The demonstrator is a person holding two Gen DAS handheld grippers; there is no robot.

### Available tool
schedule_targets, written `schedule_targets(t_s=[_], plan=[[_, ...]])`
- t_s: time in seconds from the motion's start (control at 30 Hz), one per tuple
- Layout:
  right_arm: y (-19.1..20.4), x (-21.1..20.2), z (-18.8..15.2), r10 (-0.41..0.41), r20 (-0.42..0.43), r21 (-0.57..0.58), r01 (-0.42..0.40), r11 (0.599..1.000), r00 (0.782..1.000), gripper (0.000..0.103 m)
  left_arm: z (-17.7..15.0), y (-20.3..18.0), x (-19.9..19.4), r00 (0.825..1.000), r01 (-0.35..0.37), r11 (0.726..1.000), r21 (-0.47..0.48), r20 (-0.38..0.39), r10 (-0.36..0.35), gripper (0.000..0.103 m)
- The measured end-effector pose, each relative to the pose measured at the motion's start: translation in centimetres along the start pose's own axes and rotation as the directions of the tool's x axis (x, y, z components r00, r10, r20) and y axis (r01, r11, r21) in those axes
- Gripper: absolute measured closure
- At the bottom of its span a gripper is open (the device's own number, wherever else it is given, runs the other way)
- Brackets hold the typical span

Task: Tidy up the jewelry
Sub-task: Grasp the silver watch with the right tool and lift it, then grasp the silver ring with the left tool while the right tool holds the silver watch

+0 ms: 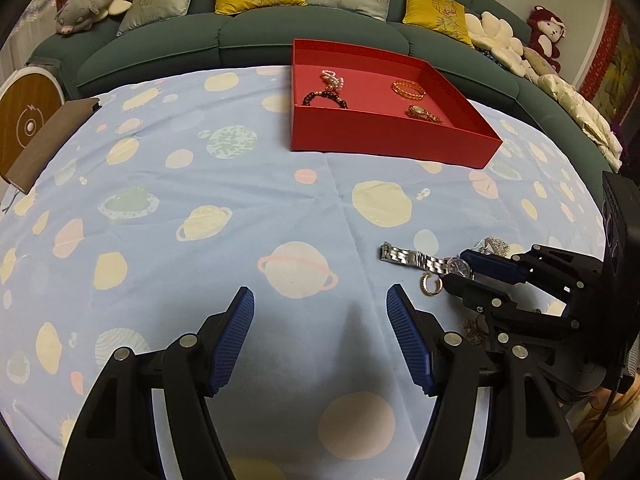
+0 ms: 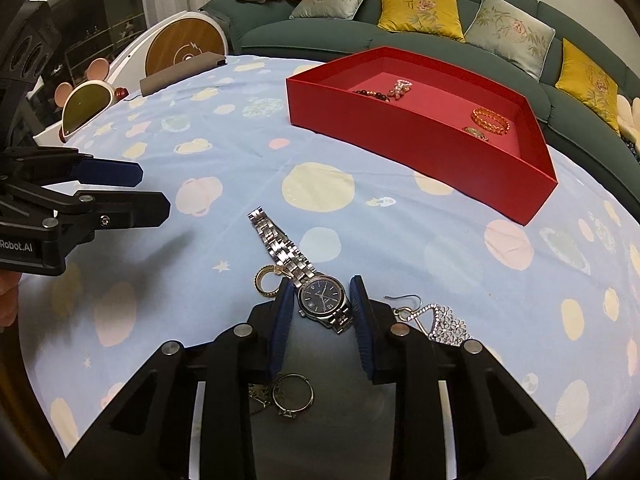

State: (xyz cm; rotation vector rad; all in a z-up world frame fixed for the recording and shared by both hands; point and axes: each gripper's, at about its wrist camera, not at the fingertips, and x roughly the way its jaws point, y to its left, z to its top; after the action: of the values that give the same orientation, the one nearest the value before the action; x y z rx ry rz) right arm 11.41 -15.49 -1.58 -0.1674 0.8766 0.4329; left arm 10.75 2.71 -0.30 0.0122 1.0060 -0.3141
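Observation:
A silver watch (image 2: pixel 320 300) with a dark dial lies on the blue planet-print cloth (image 2: pixel 360 232). My right gripper (image 2: pixel 320 300) is open, its pads on either side of the watch face without clamping it. A gold ring (image 2: pixel 267 280), a silver earring (image 2: pixel 440 320) and thin rings (image 2: pixel 292 394) lie close by. The red tray (image 1: pixel 384 136) holds a dark bead bracelet (image 1: pixel 326 98), a pearl piece (image 1: pixel 333 79), an orange bracelet (image 1: pixel 408 90) and a gold watch (image 1: pixel 422 113). My left gripper (image 1: pixel 320 320) is open and empty, left of the watch (image 1: pixel 424 262).
A green sofa (image 1: pixel 248 36) with cushions and plush toys curves behind the table. A brown notebook (image 1: pixel 48 140) lies at the cloth's left edge. A round wooden-faced device (image 2: pixel 184 46) and a mouse-eared mirror (image 2: pixel 86 108) stand beyond it.

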Motion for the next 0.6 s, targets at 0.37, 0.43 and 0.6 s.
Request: schedule_targets(t_s=[0.37,0.43,0.6], plan=[[-2.9,-5.1,-0.2,-0.012,0.11,0.161,-0.006,0.987,0.994,0.078,0.5,-4.1,0.8,0.998,0.06,0.997,0.04,-0.015,-0.059,0.037],[-3.6,-6.6,-0.4,-0.028,0.141,0.18,0.002,0.984,0.99,0.078,0.4,-4.7,0.8,0.997,0.073,0.996,0.048,-0.014,-0.072,0.037],[-5.6,-9.8,-1.2,-0.077,0.186,0.229,0.033,0.973,0.98,0.078,-0.5,-6.7,0.9,0.996,0.087,0.991,0.097,-0.025,-0.085,0.037]])
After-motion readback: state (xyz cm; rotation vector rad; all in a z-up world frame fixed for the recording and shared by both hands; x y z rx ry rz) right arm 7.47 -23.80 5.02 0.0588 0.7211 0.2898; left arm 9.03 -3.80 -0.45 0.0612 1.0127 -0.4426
